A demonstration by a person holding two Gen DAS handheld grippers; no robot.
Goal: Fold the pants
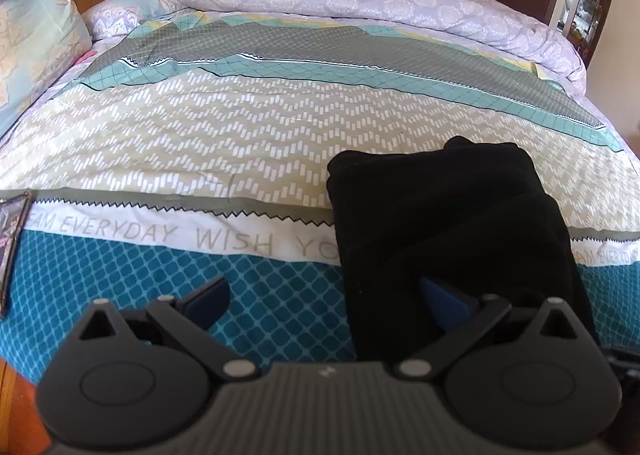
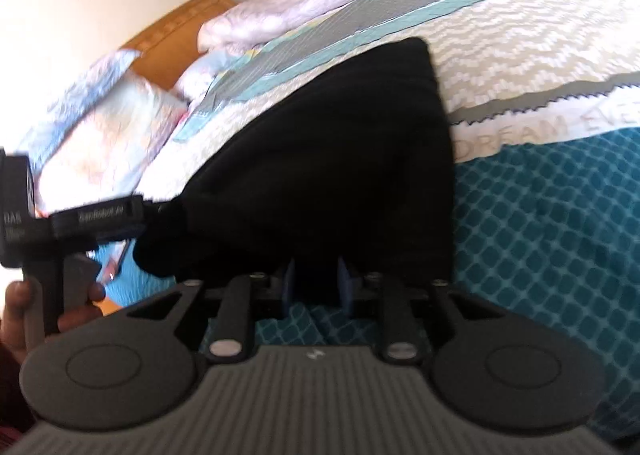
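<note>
Already your black pants (image 1: 444,223) lie folded near the bedspread's (image 1: 200,143) front edge, left gripper (image 1: 324,297) spread empty, right gripper (image 2: 316,287) pinching their near hem for one more fold.

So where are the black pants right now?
The black pants lie folded on the patterned bedspread near its front edge, right of centre in the left wrist view, across the lettered white band, just ahead of both grippers.

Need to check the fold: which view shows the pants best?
The left wrist view: the pants lie sharp, far edge and layered folds visible on the bedspread. The right wrist view shows the pants blurred, a dark mass without visible layers.
</note>
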